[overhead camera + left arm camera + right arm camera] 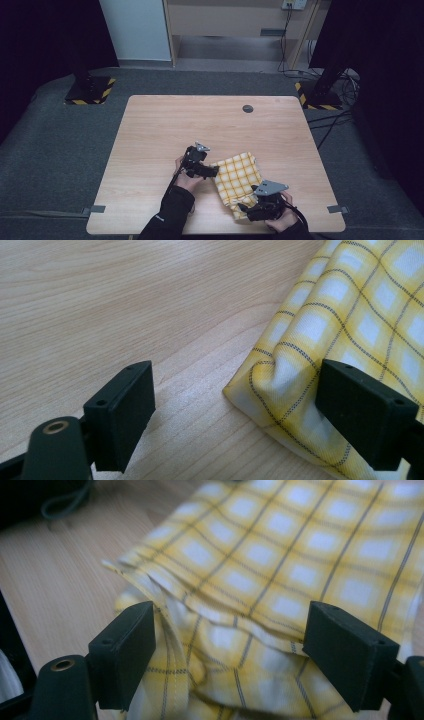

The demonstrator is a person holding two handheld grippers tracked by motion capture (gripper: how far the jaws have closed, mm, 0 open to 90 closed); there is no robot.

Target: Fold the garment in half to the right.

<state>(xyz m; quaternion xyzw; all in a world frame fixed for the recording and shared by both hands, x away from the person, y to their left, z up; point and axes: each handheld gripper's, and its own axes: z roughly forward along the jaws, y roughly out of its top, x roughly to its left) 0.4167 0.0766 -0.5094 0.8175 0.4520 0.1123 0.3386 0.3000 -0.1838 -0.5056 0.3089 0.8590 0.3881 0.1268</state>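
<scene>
Both hands carry the same kind of tool: a chunky matte-black two-jaw left gripper [214, 171] and a matching black right gripper [242, 206], each topped with a grey three-cornered metal plate with small holes in it. Up close the jaws are blocky black rectangular pads with little screw holes, plus a brass-coloured ring set in the black body below. The person's left arm wears a black long sleeve [170, 212] with a tiny white mark.
</scene>
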